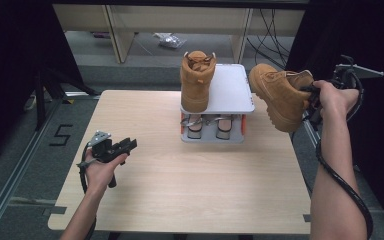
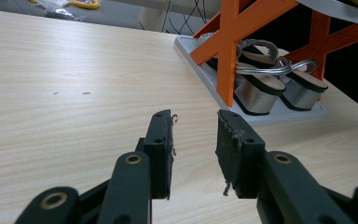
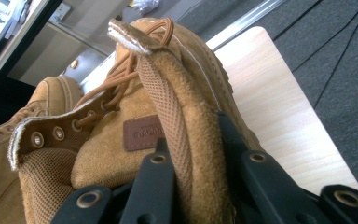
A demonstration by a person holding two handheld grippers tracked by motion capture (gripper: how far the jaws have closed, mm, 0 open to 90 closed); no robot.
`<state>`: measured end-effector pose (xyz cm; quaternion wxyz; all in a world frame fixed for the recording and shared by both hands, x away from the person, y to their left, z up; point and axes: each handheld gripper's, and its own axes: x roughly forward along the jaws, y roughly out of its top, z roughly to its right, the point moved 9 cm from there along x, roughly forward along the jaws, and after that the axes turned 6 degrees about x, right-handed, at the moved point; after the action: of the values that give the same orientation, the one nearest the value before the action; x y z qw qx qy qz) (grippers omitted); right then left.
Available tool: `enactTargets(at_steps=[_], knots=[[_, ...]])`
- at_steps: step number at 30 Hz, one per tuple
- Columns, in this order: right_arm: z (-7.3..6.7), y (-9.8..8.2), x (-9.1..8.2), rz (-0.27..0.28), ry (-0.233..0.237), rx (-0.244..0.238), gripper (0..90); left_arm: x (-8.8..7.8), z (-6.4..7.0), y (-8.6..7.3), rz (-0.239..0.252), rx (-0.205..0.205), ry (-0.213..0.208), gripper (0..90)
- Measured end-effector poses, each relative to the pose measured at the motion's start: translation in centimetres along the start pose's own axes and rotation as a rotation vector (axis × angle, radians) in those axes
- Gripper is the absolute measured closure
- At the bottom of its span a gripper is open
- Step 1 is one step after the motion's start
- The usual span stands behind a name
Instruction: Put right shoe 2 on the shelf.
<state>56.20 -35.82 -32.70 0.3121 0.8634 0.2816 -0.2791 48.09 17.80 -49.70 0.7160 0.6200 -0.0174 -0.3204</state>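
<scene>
Here the right gripper (image 1: 314, 102) is clamped on the collar of a tan boot (image 1: 279, 95), holding it in the air beside the right edge of the grey shoe rack (image 1: 232, 90), toe pointing towards the rack. A second tan boot (image 1: 197, 80) stands upright on the rack's top shelf, with sandals (image 1: 207, 125) on the shelf beneath. The left gripper (image 1: 127, 145) hovers over the wooden table (image 1: 180, 185), jaws apart and holding nothing

A tan suede boot (image 1: 280, 95) hangs tilted, toe up (collar pinched), beside the rack (image 1: 230, 90), above the worktop's (image 1: 180, 170) edge.
</scene>
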Motion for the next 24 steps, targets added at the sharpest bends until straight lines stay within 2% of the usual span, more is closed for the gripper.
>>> enactTargets(at_steps=[9, 10, 17, 18, 21, 22, 24], knots=[[-1.0, 0.2, 0.2, 0.015, 0.011, -0.018, 81.0, 0.0, -0.1, 0.0, 0.0, 0.0, 0.001, 65.3], [-1.4, 0.2, 0.3, 0.027, 0.02, -0.004, 81.0, 0.0, -0.1, 0.0, 0.001, 0.0, 0.001, 65.3], [-2.3, 0.0, 0.7, 0.013, 0.029, 0.004, 80.8, 0.0, -0.1, 0.0, 0.002, -0.003, 0.002, 65.3], [-2.1, 0.1, 0.8, 0.02, 0.026, -0.026, 80.8, -0.1, -0.1, 0.0, 0.002, -0.004, 0.001, 65.3], [-2.5, -0.1, 0.9, 0.003, 0.022, -0.007, 80.8, -0.1, -0.1, 0.0, 0.002, -0.002, 0.0, 65.3], [-2.5, 0.0, 1.0, 0.017, 0.028, -0.029, 80.8, -0.1, -0.1, 0.0, 0.003, -0.002, 0.0, 65.3], [-2.8, -0.2, 1.1, 0.005, 0.028, -0.011, 80.8, -0.1, -0.1, 0.0, 0.003, -0.003, 0.001, 65.3]])
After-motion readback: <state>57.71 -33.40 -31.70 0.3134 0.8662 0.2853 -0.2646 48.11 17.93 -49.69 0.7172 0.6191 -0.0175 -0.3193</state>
